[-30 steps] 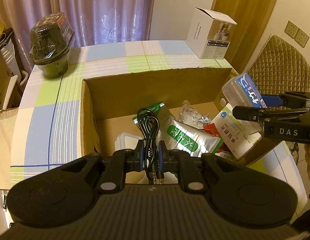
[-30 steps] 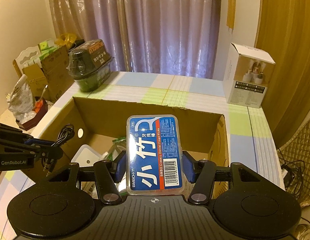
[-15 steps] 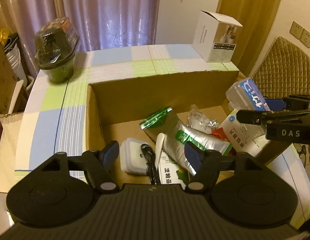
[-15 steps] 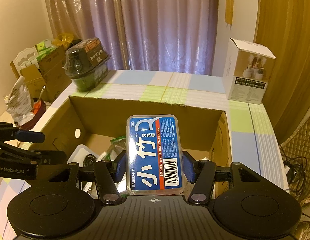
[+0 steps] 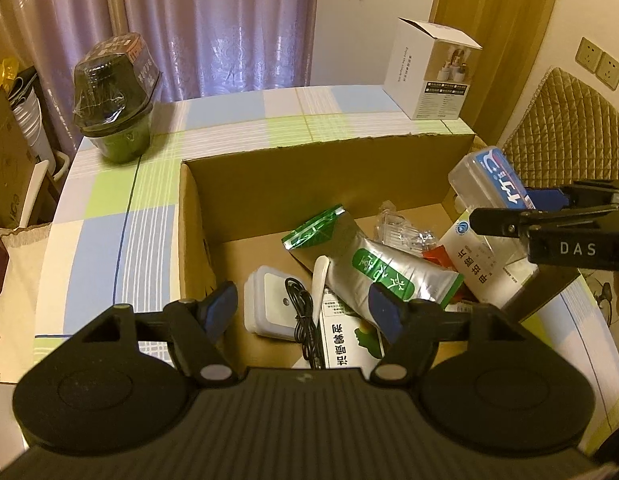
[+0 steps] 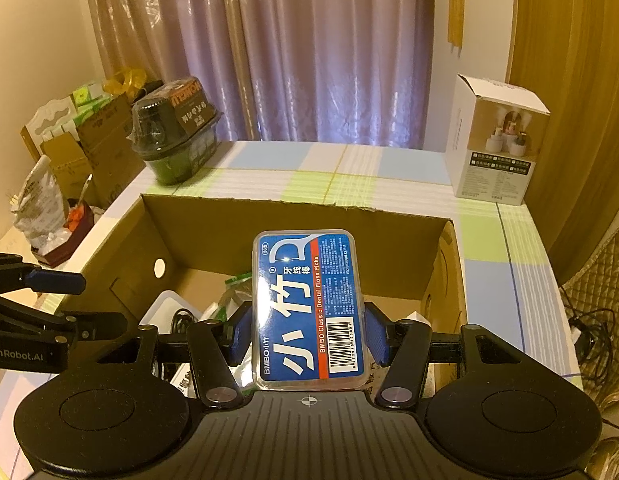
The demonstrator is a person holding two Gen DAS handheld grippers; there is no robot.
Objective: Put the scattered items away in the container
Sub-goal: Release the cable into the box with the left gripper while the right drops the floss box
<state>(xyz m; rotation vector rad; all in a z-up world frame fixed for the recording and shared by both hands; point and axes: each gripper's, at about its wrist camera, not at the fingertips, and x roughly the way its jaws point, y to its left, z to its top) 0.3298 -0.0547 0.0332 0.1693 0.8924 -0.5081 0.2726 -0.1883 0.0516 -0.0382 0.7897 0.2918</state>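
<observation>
One floss case [image 6: 309, 308] gripped (one cable [image 5: 305, 328] boxed).

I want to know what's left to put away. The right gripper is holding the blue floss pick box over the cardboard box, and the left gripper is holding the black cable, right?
Not quite. The left gripper is open and holds nothing; the left wrist view shows the black cable lying inside the cardboard box. The right gripper does hold the blue floss pick box over it.

A home, a living or dining room: purple curtains [image 6: 309, 52], a plaid-clothed table [image 5: 121, 216], a quilted chair [image 5: 565, 124], wall sockets [image 5: 599, 63], boxes of clutter [image 6: 85, 140] in the corner.
</observation>
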